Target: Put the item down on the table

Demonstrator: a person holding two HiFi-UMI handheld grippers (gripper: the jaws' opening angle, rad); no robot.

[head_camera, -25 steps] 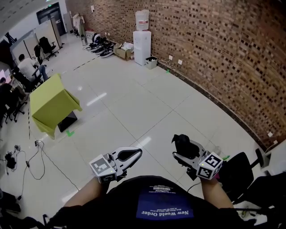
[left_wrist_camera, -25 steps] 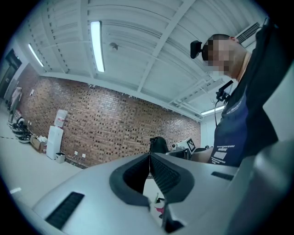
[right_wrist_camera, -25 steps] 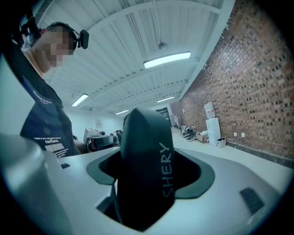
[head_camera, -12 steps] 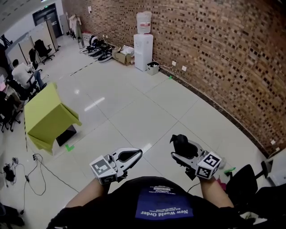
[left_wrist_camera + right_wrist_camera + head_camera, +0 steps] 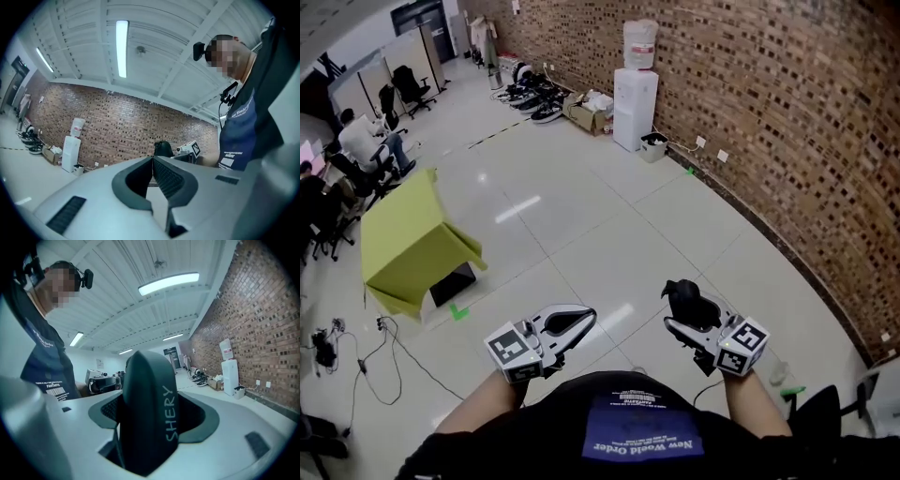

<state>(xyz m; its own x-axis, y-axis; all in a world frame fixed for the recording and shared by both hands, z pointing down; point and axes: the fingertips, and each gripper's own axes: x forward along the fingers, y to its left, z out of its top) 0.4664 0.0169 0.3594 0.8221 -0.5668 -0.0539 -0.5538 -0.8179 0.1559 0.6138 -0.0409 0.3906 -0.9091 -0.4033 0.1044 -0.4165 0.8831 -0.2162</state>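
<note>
Right claw [image 5: 681, 313]: clenched on a matte black rounded case [image 5: 147, 413] lettered SHERY, held over the pale tiled floor [image 5: 581, 234].
Left claw [image 5: 577, 322]: pressed shut, empty.
Surface [image 5: 398, 239]: draped in lime-green cloth, well apart, ahead-left.
Beyond: white water dispenser [image 5: 636, 108] against brick wall [image 5: 787, 141].

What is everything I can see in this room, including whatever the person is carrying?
table: one, under a yellow-green cloth, on the floor at left.
brick wall: one, brown, along the right.
water dispenser: one, white, against the brick wall.
cardboard box: one, brown, left of the water dispenser.
cables: several, black, on the floor at lower left.
office chairs: several, black, far left.
seated people: at least two, far left.
item: one, black, printed "SHERY", held in the right gripper.
left gripper: one, white and grey, jaws together, empty.
right gripper: one, white and grey, closed on the item.
</note>
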